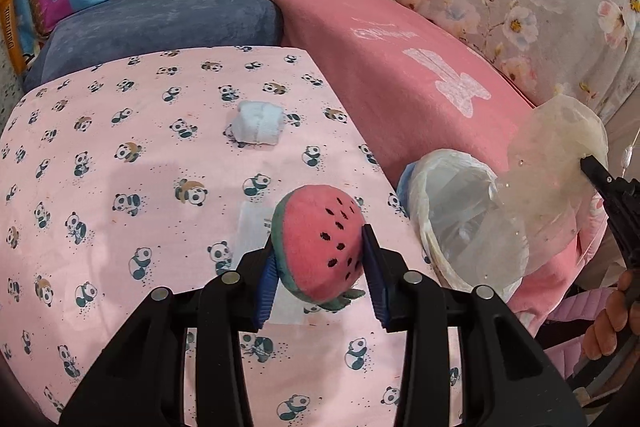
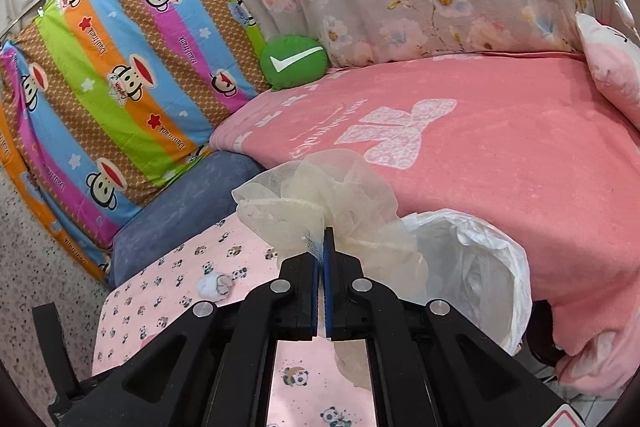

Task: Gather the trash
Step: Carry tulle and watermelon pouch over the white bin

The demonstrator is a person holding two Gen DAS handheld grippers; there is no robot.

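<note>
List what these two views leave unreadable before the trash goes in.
- Bin contents: both views, cloudy liner hides them.
- White wad: too small in the right wrist view to identify.
- Flat clear sheet: left wrist view, watermelon plush and left gripper cover it.
- Mesh fabric: right gripper hides its lower end.

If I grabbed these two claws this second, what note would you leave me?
Left claw: clamped on the watermelon plush, lifted off the panda-print cloth.
Right claw: shut on a wad of cream mesh, beside the bag-lined bin.
In the bin: cannot tell.
Left: drop the mesh in the bin; the white crumpled wad still lies on the cloth. Whether the plush is trash is your call.
</note>
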